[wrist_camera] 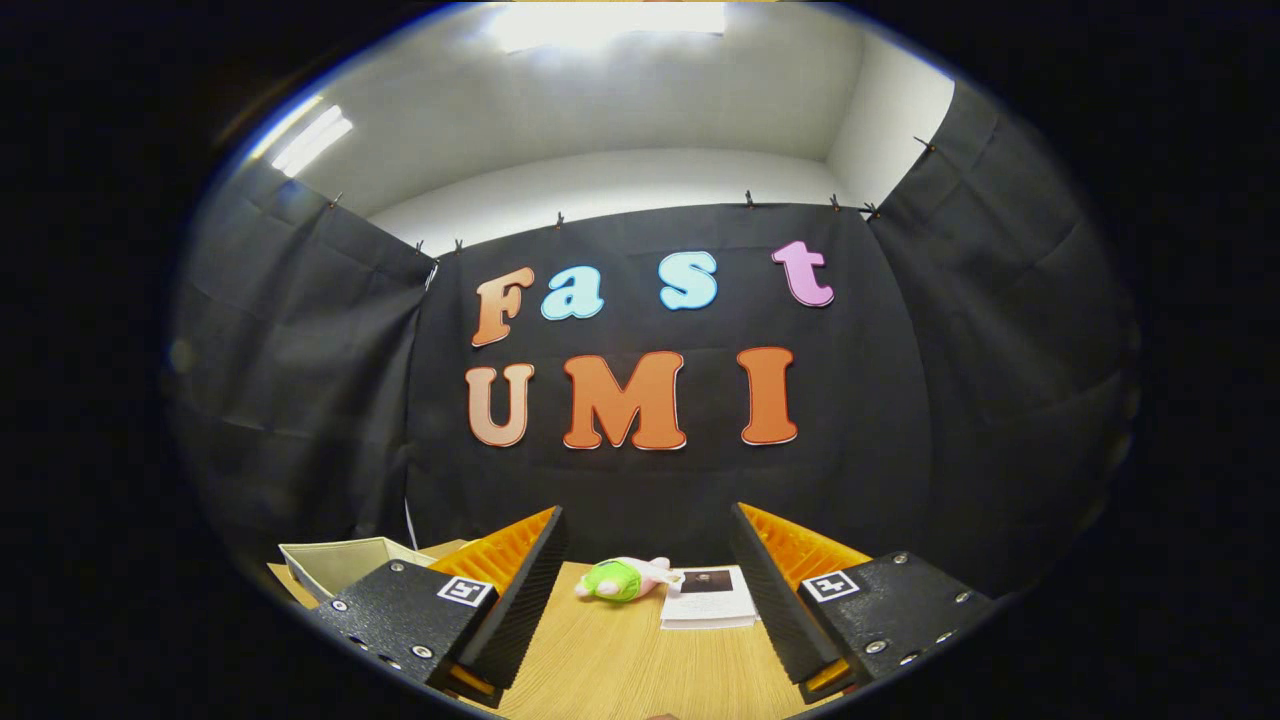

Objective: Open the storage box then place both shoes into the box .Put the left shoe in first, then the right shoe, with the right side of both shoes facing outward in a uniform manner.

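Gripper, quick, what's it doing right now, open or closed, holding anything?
Gripper: open, jaws spread wide and holding nothing; the green shoe lies on the table beyond them.

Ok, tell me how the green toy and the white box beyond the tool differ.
The green toy is bright green with pink and white parts; the white box is plain cream. The toy is soft and rounded and lies on its side; the box is angular, with straight walls and an open top. The toy lies beyond the gap between the open tool's fingers; the box sits behind one finger, off to the side. Both rest on the wooden table.
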Available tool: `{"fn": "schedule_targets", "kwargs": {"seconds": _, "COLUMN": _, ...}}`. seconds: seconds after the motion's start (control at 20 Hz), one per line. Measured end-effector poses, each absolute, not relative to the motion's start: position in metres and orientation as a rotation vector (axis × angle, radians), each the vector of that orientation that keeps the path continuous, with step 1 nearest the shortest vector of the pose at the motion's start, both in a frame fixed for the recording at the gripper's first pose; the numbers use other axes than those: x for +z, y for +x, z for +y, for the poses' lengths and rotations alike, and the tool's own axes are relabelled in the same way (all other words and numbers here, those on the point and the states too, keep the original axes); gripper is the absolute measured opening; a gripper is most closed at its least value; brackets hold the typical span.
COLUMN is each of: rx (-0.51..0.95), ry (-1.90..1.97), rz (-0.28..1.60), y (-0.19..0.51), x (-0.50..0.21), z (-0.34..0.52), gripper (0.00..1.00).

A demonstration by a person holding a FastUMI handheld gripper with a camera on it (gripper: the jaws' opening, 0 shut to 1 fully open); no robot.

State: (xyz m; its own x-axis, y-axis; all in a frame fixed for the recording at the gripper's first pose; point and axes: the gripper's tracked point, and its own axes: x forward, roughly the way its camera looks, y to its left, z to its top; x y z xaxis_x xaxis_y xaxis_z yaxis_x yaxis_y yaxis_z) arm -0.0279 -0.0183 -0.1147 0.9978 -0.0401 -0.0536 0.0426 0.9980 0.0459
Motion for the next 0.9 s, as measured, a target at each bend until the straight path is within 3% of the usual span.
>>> {"fn": "schedule_targets", "kwargs": {"seconds": 0.9, "rx": -0.059, "ry": 0.081, "rz": 0.060, "y": -0.034, "x": -0.101, "z": -0.012, "gripper": 0.96}}
